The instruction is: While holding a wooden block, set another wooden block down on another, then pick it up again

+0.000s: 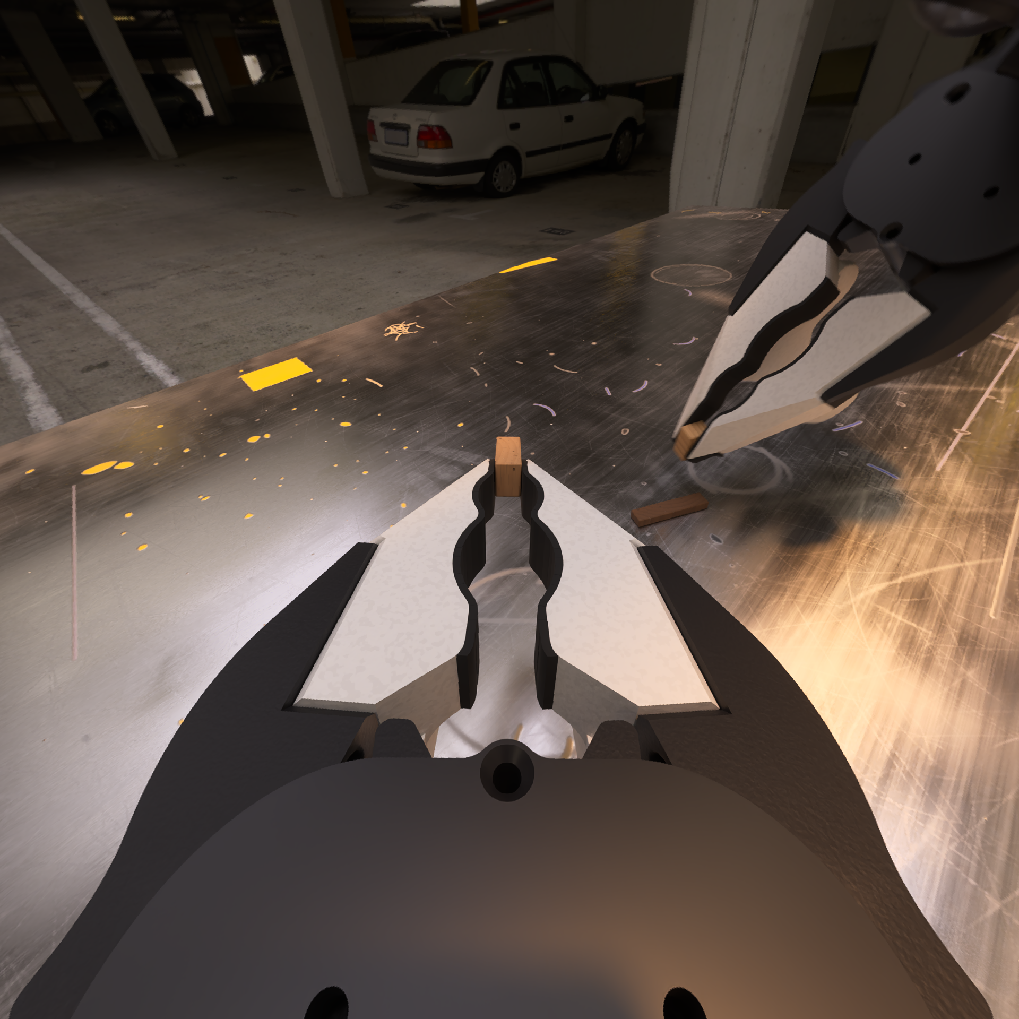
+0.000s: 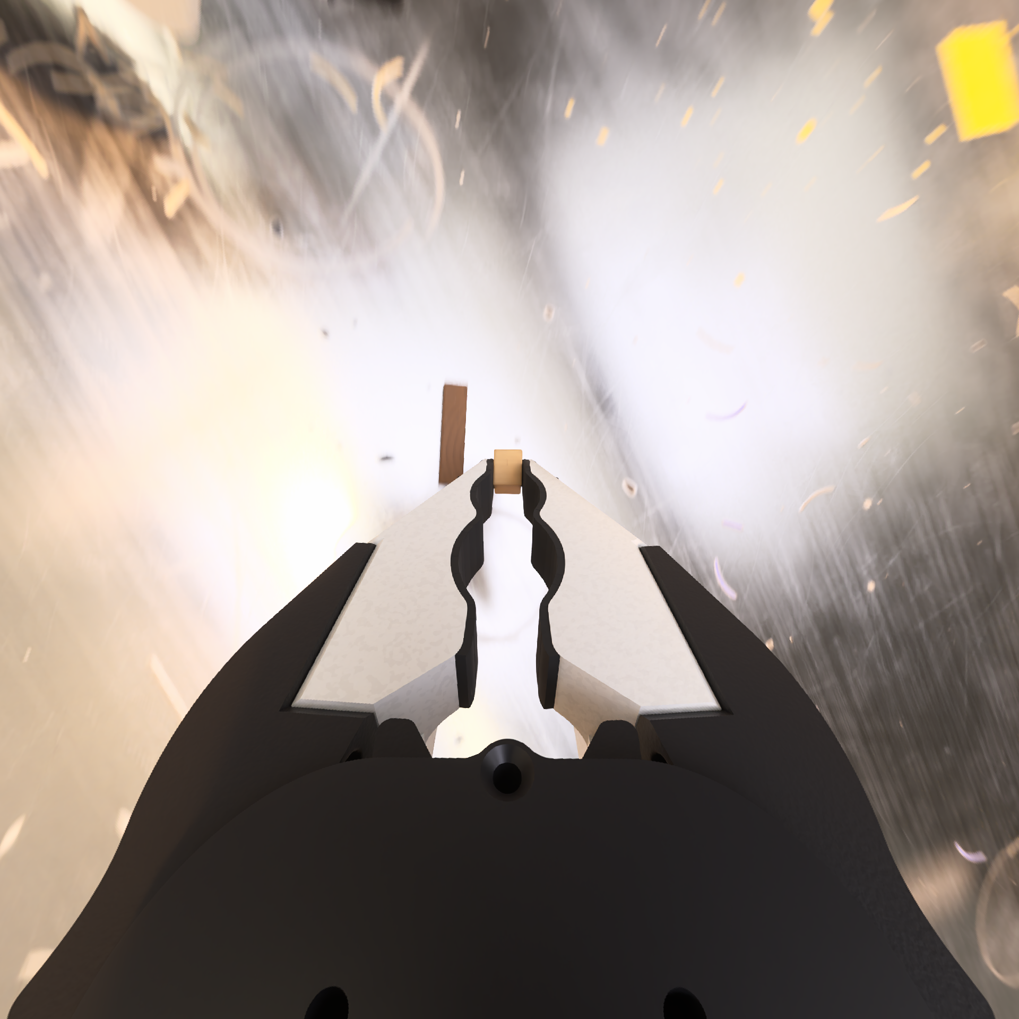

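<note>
Two grippers, each clenched on a small pale wooden block, above a scratched metal table.

The left gripper (image 1: 508,468) pinches its block (image 1: 508,466) at the fingertips. Far right, the right gripper (image 1: 696,441) grasps another block (image 1: 689,439), seemingly just above the table (image 1: 165,634). A darker flat block (image 1: 669,509) lies on the table between them, touching neither.
</note>
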You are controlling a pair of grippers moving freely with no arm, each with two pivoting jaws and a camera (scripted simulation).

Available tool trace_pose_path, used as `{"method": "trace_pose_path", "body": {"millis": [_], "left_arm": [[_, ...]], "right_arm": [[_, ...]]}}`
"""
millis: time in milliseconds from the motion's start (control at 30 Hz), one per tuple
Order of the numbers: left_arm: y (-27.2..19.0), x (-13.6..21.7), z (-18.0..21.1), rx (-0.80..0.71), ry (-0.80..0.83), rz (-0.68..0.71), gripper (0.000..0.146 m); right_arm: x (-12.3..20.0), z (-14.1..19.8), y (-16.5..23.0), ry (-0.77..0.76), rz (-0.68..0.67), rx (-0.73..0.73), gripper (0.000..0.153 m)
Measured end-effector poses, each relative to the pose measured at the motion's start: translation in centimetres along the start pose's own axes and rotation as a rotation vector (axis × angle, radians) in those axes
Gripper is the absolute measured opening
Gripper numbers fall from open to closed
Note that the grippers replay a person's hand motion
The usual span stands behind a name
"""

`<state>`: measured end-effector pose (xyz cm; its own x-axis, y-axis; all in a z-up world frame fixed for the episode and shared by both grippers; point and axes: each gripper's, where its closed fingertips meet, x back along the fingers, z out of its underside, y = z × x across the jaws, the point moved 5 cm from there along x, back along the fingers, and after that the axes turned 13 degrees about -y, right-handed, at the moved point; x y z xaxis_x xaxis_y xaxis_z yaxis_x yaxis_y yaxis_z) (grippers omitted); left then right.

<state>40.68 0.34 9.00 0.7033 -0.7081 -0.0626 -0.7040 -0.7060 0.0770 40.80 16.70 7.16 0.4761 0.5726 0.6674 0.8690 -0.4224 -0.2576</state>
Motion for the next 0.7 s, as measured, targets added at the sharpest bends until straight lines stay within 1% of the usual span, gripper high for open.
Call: {"method": "trace_pose_path", "body": {"millis": [67, 133, 200, 233, 300, 433, 533, 600, 633, 700], "left_arm": [[0.1, 0.0, 0.0, 0.008, -0.003, 0.0, 0.007], [0.1, 0.0, 0.0, 0.015, -0.006, 0.0, 0.007], [0.1, 0.1, -0.1, 0.021, -0.008, 0.006, 0.007], [0.0, 0.1, -0.1, 0.024, -0.01, 0.014, 0.007], [0.0, 0.0, -0.1, 0.031, -0.012, 0.024, 0.007], [-0.1, 0.1, -0.1, 0.039, -0.012, 0.029, 0.007], [0.0, 0.1, -0.2, 0.057, -0.02, 0.032, 0.007], [0.1, 0.1, -0.2, 0.071, -0.026, 0.029, 0.007], [0.1, 0.1, -0.2, 0.077, -0.028, 0.027, 0.007], [0.2, 0.2, -0.2, 0.085, -0.031, 0.027, 0.007]], "right_arm": [[0.9, 0.7, -0.4, 0.153, -0.075, 0.008, 0.009], [1.7, 1.3, -0.7, 0.263, -0.126, 0.03, 0.009], [2.1, 1.4, -0.9, 0.295, -0.163, 0.087, 0.009], [2.1, 1.2, -1.1, 0.271, -0.162, 0.13, 0.009], [2.1, 0.4, -1.4, 0.164, -0.122, 0.18, 0.009], [1.8, -1.2, -1.4, -0.079, -0.035, 0.139, 0.009], [0.8, -2.1, -0.4, -0.237, 0.032, 0.056, 0.009], [-0.1, -2.0, 0.3, -0.238, 0.032, 0.0, 0.009], [-0.6, -1.7, 0.5, -0.205, 0.047, -0.011, 0.009], [-1.2, -1.2, 0.9, -0.13, 0.074, 0.011, 0.009]]}}
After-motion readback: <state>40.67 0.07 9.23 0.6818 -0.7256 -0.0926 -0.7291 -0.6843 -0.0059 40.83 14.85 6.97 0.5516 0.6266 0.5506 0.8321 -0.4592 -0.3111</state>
